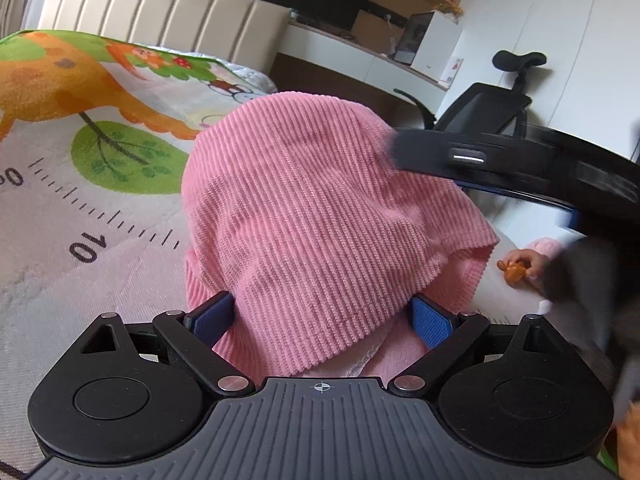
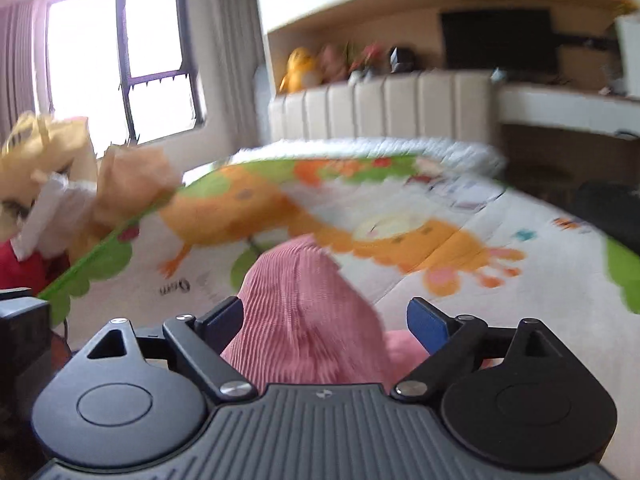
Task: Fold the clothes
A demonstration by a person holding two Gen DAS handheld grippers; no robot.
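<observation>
Pink ribbed garment (image 1: 320, 216) between spread pads (image 1: 430, 320)

One pink garment (image 1: 320, 216), one play mat (image 1: 80, 128), two grippers.

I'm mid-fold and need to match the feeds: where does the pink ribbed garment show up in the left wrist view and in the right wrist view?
Left wrist view: the pink ribbed garment fills the centre, bunched between the left gripper fingers.
Right wrist view: it sits low and centre, blurred, between the right gripper fingers.
Shared landmark: the orange giraffe print on the play mat, behind the garment in both.
</observation>
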